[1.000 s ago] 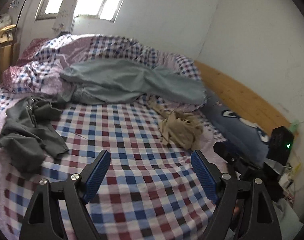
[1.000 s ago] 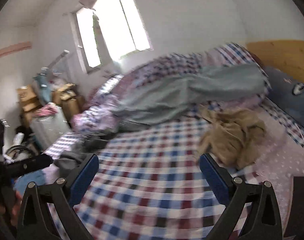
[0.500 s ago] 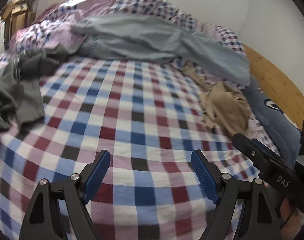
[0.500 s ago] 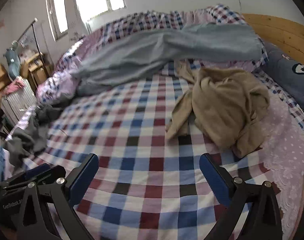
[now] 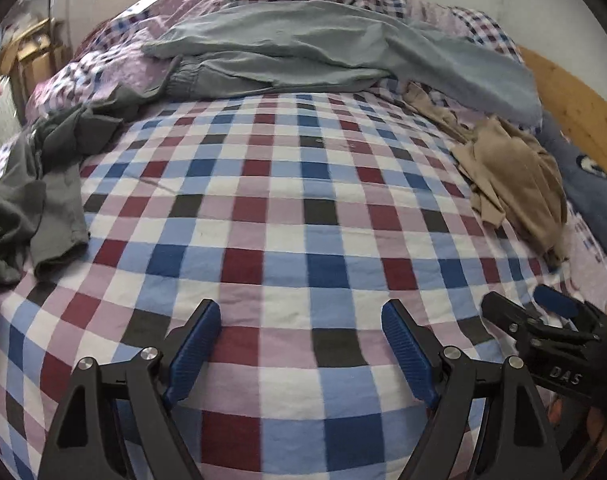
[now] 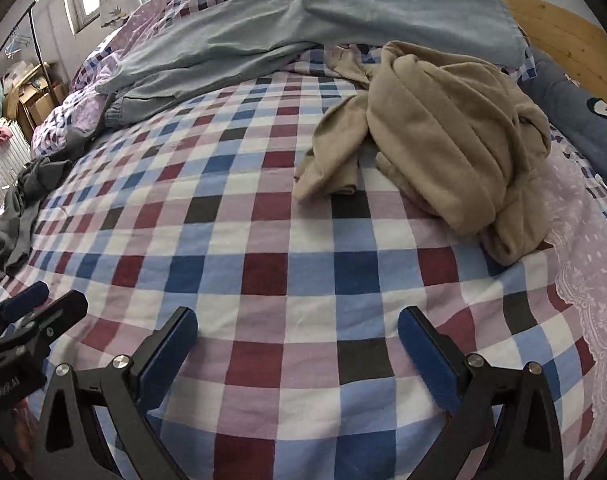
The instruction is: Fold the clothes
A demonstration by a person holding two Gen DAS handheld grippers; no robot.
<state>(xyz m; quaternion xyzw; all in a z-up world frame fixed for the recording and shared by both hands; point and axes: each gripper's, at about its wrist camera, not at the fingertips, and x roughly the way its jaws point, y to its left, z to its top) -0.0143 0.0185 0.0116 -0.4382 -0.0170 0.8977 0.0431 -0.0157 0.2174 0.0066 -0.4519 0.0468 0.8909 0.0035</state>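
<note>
so far nothing is folded: your left gripper (image 5: 301, 346) and right gripper (image 6: 297, 354) hover spread wide and empty over the checked bedspread (image 6: 263, 264), while the tan garment (image 6: 443, 140), grey-blue trousers (image 5: 303, 52) and dark grey garment (image 5: 31, 196) lie crumpled.

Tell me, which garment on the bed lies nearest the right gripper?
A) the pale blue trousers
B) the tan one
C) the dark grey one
B: in the right wrist view the crumpled tan garment lies just ahead of the open right gripper, closer than the others.
</note>
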